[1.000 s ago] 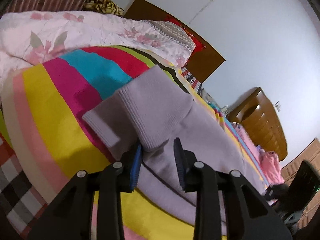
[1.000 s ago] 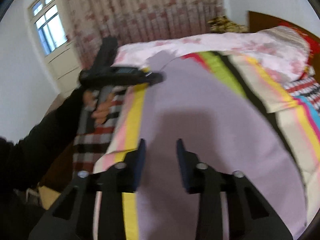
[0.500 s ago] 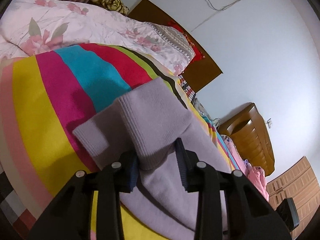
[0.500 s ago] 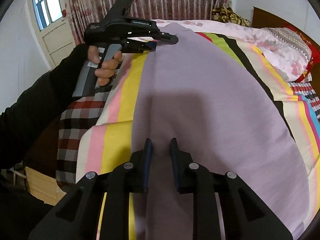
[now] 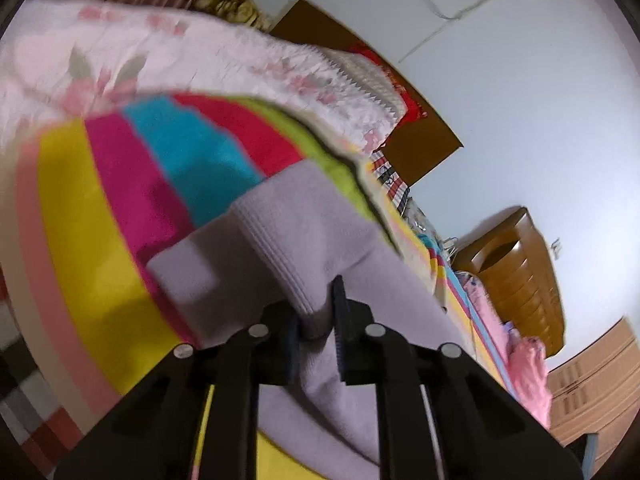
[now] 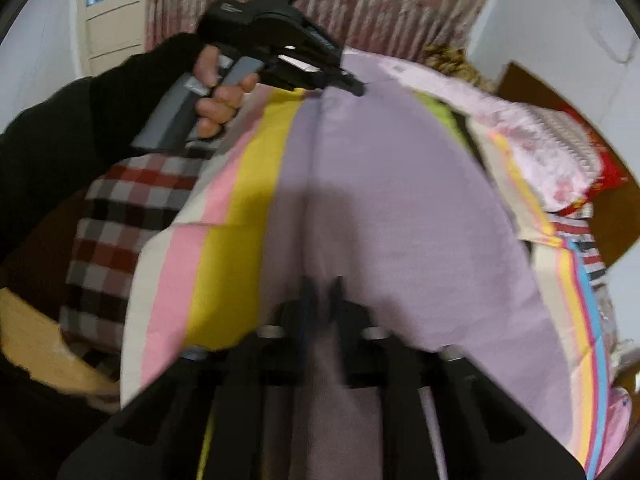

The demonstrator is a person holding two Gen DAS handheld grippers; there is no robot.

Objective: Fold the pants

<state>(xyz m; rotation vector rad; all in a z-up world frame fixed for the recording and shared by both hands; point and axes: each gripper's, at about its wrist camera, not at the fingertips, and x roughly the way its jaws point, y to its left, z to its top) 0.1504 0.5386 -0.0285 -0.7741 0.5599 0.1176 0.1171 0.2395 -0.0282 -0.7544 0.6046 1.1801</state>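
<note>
Lilac pants (image 6: 380, 200) lie lengthwise on a striped blanket (image 6: 240, 220) on a bed. In the left wrist view their ribbed cuff (image 5: 280, 232) stands up a little off the blanket. My left gripper (image 5: 316, 304) is closing on the cuff's edge, with the fabric pinched between its pads. From the right wrist view that same left gripper (image 6: 352, 86) is at the far end of the pants, held by a person's hand (image 6: 216, 100). At the near end, my right gripper (image 6: 322, 292) is shut on a pinch of lilac fabric.
A pink floral quilt (image 5: 160, 52) and pillows lie against the wooden headboard (image 5: 420, 140). A wooden dresser (image 5: 516, 280) stands by the wall. A plaid sheet (image 6: 120, 220) hangs over the bed's edge, with a door and curtains (image 6: 360, 0) behind.
Both grippers have gone from open to closed on the lilac fabric. The right one came down onto the pants' near end; the left one took the cuff's edge.
</note>
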